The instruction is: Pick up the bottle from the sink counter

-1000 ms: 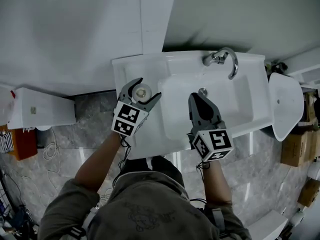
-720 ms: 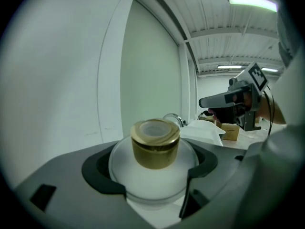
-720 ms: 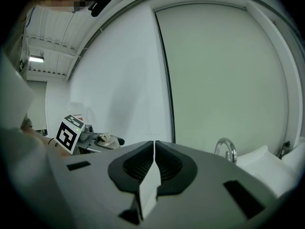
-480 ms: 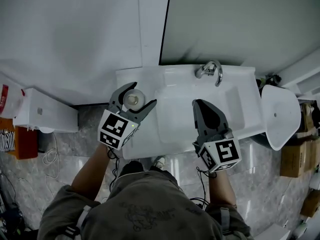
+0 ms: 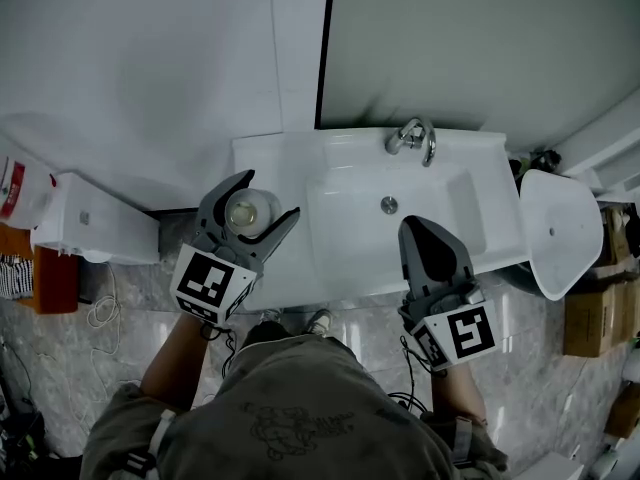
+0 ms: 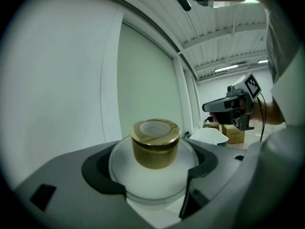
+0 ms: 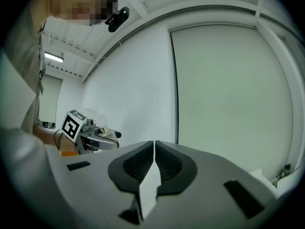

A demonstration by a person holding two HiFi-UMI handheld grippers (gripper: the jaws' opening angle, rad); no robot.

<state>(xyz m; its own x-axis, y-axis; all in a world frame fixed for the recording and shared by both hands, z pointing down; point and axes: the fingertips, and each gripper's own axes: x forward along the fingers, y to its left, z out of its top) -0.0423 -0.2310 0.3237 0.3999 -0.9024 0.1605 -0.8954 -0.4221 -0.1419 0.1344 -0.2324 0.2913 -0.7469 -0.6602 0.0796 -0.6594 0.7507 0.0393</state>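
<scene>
A round frosted-white bottle (image 5: 247, 211) with a gold cap (image 6: 155, 142) sits between the jaws of my left gripper (image 5: 266, 196), which is shut on its body. In the head view it hangs over the left part of the white sink counter (image 5: 272, 156). The left gripper view shows both dark pads (image 6: 101, 168) pressed against the bottle's sides. My right gripper (image 5: 421, 226) is shut with nothing in it, over the front rim of the basin (image 5: 345, 243). Its pads meet in the right gripper view (image 7: 154, 162).
A chrome faucet (image 5: 412, 138) stands at the back of the sink, and the drain (image 5: 389, 205) lies in the basin. A white box-like fixture (image 5: 100, 233) is at the left, a white oval lid (image 5: 558, 233) at the right, cardboard boxes (image 5: 590, 318) beyond it.
The left gripper, with the bottle in its jaws, has drawn back and left from the counter's rear corner. The shut right gripper has pulled back from over the basin toward the sink's front edge.
</scene>
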